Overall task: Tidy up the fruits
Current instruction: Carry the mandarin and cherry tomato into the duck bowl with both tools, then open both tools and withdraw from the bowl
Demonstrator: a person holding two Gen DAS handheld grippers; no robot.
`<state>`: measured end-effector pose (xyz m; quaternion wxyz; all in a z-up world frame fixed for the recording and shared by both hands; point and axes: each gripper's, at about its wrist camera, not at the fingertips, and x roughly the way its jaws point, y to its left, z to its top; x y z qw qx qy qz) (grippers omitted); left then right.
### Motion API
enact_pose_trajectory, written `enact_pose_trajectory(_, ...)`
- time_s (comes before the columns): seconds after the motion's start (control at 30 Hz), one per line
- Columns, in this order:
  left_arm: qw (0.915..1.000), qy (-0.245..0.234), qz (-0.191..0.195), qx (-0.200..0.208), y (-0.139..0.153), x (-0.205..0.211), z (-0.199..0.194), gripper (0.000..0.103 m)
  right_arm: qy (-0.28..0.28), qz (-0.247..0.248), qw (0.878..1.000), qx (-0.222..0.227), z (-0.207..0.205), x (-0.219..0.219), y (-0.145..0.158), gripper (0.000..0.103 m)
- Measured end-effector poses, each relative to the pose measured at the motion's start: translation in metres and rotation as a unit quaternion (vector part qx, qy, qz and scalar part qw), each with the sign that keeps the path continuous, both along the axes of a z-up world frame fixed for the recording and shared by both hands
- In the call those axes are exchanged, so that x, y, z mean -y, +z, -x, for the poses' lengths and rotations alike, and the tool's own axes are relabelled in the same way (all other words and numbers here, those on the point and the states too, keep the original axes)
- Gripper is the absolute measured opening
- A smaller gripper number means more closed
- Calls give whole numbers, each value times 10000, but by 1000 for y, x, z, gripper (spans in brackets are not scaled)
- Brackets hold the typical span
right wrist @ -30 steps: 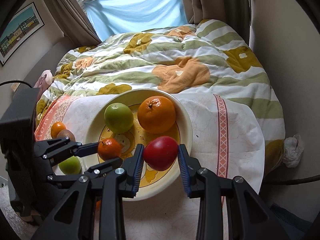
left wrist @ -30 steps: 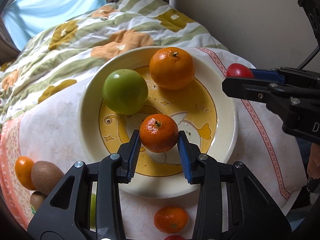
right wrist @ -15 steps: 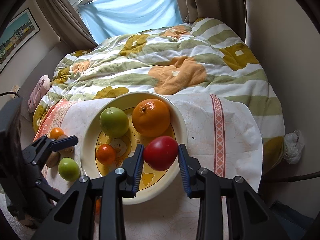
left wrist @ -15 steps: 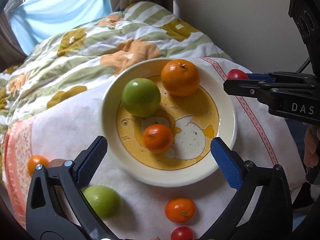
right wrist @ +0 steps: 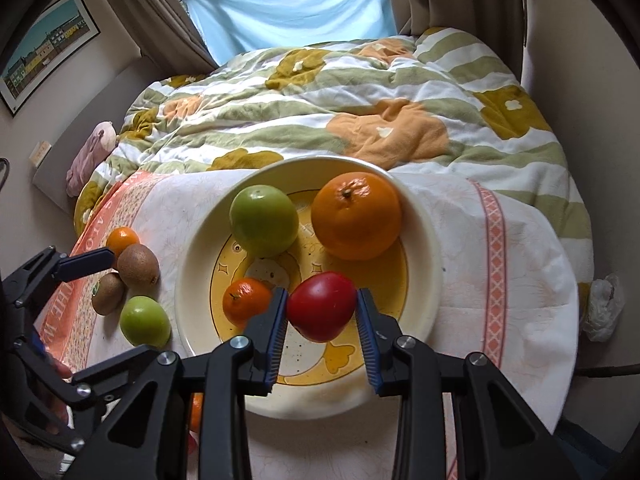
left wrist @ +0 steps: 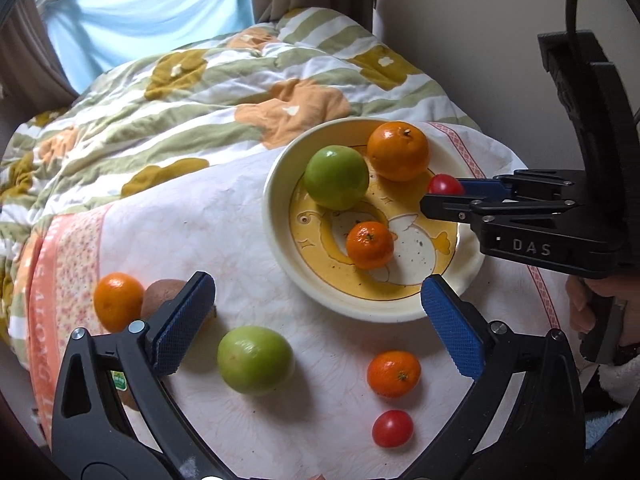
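A cream plate [left wrist: 280, 184] [right wrist: 200, 248] with a yellow duck picture holds a green apple [left wrist: 336, 178] [right wrist: 264, 226], a big orange [left wrist: 398, 151] [right wrist: 356, 216] and a small mandarin [left wrist: 369, 245] [right wrist: 246, 302]. My right gripper [right wrist: 322, 312] is shut on a red tomato [right wrist: 322, 306] [left wrist: 445, 185] and holds it over the plate's near right part. My left gripper [left wrist: 316, 320] is wide open and empty, above the cloth in front of the plate. On the cloth lie a green apple [left wrist: 255, 360] [right wrist: 144, 320], a mandarin [left wrist: 394, 373], a small tomato [left wrist: 392, 428], another mandarin [left wrist: 117, 301] [right wrist: 123, 241] and kiwis [right wrist: 138, 265].
The fruit lies on a white cloth with pink borders [left wrist: 72, 264] spread over a bed. A striped green and orange quilt [right wrist: 320, 96] covers the bed behind. A wall [left wrist: 480, 40] stands close on the right, and a window with blue fabric [right wrist: 288, 4] is at the back.
My left gripper let go of the small mandarin in the plate, opened wide and drew back toward the loose fruit. My right gripper moved the tomato further over the plate.
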<state>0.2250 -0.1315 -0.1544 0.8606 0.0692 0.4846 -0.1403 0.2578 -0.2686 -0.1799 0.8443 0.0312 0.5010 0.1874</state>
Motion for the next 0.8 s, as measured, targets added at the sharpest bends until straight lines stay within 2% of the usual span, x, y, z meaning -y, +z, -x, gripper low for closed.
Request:
enact_pose_trajectory(0.27, 9999, 89, -95, -39, -5, -3, 3, 103, 154, 104, 9998, 96, -4, -7, -5, 31)
enact_pose_trajectory(0.3, 9999, 84, -100, -35, -4, -2, 4, 103, 175, 119, 9997, 98, -5, -7, -5, 36)
enact_pose_trajectory(0.33, 9999, 80, -106, -27, -4, -2, 5, 103, 178, 141, 9997, 125, -4, -6, -4, 46)
enact_pose_trajectory(0.37, 9999, 79, -110, -18, -3, -2, 6, 103, 187, 130, 9996, 149, -3, -5, -3, 74)
enact_pose_trajectory(0.4, 9999, 80, -110, -12, -3, -1, 8, 103, 197, 96, 9996, 173, -2, -4, -2, 98)
enact_pose_trajectory(0.43, 9999, 88, -105, -3, -2, -1, 9, 103, 185, 52, 9996, 220, 1, -1, 0, 101)
enact_pose_trajectory(0.8, 9994, 197, -63, 267, 27, -10, 33, 103, -46, 20, 9991, 425, 24, 13, 30, 102)
